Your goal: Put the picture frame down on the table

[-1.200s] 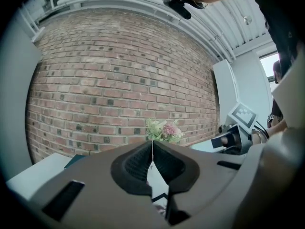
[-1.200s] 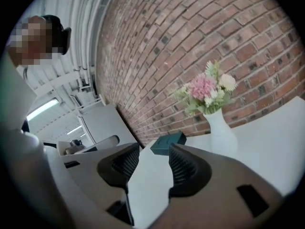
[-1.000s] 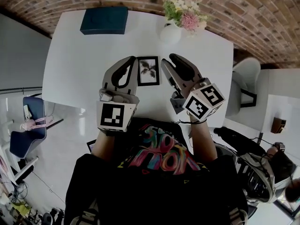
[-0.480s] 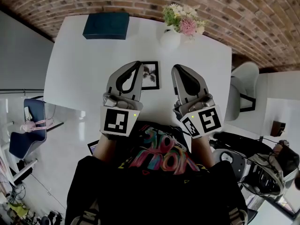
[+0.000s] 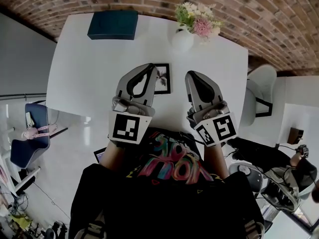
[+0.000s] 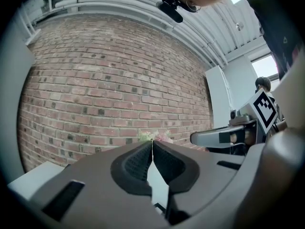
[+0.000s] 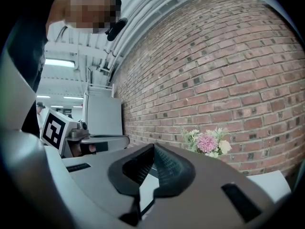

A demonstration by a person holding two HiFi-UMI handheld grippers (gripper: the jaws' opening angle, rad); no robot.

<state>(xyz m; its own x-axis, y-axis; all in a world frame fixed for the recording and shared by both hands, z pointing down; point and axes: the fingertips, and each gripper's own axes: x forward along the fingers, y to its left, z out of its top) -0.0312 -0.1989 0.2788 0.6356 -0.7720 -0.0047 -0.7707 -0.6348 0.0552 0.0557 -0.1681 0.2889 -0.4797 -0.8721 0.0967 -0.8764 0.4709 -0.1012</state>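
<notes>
Small black-framed picture [image 5: 163, 79] lies flat at white desk [image 5: 84, 73] centre: light, rigid, probably glazed; grip its border. Both empty: left tongs [image 5: 149, 67] shut, right tongs [image 5: 192, 75] just closed.

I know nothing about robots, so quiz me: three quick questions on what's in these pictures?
1. True or false: the left hand-held gripper and the right hand-held gripper are both shut and empty.
2. What lies on the white table between them? A mug, B picture frame, C phone.
3. Fill in: the white vase holds ____.
Key: 1 true (the right one's jaws have just closed, with nothing between them); 2 B; 3 flowers.
</notes>
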